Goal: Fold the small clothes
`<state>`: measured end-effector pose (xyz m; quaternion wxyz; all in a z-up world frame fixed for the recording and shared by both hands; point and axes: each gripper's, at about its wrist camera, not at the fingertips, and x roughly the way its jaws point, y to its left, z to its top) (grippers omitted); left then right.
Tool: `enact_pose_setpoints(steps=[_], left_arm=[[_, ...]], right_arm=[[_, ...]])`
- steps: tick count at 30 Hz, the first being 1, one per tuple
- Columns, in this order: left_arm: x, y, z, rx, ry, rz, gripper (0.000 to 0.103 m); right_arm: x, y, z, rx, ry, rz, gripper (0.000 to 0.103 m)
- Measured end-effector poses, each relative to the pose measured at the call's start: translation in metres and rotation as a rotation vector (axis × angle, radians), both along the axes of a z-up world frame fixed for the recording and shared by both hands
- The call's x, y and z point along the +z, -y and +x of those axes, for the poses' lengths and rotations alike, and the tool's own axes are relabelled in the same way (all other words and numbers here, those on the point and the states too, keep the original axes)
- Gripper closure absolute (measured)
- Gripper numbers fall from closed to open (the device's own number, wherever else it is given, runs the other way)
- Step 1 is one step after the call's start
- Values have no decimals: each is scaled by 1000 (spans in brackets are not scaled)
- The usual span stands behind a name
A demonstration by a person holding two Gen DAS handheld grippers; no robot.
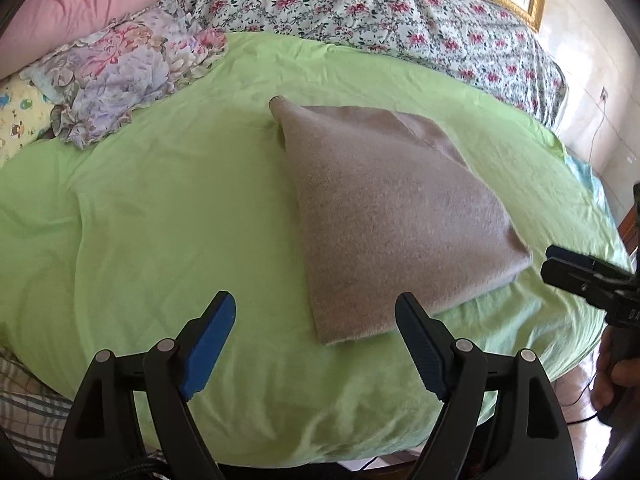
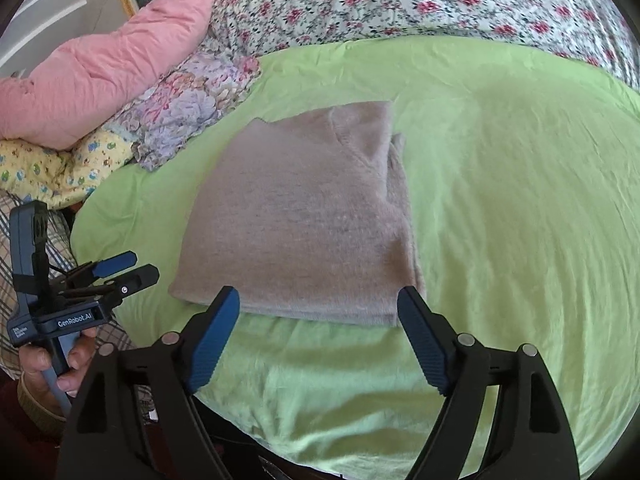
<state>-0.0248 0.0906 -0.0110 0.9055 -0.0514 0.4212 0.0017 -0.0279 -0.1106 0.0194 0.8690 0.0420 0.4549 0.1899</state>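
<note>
A grey knit garment (image 1: 396, 208) lies folded into a compact block on the green sheet (image 1: 160, 208); it also shows in the right wrist view (image 2: 304, 216). My left gripper (image 1: 316, 312) is open and empty, hovering just short of the garment's near corner. My right gripper (image 2: 319, 304) is open and empty, just above the garment's near edge. The right gripper also shows at the right edge of the left wrist view (image 1: 560, 264), beside the garment's right corner. The left gripper shows at the left of the right wrist view (image 2: 136, 266), held in a hand.
A pink quilt (image 2: 120, 52), a flowered pillow (image 2: 192, 108) and a yellow printed cloth (image 2: 52, 168) lie at the left. A floral duvet (image 1: 400, 8) lies at the back. The bed's edge is near me, with plaid fabric (image 1: 28, 400) at lower left.
</note>
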Motion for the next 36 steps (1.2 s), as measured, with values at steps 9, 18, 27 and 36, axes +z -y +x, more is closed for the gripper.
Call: enact_pose_setpoints(steps=[9, 18, 27, 36], left_arm=[[-10, 12, -21, -36, -2, 113, 20], [3, 23, 14, -30, 2, 152, 17], [12, 22, 44, -18, -12, 178, 16], [16, 24, 74, 15, 7, 172, 15]], right_arm=[[-1, -10, -24, 99, 20, -84, 18], [8, -23, 8, 127, 44, -98, 16], [6, -36, 45, 149, 16, -117, 16], [0, -34, 84, 113, -5, -63, 16]])
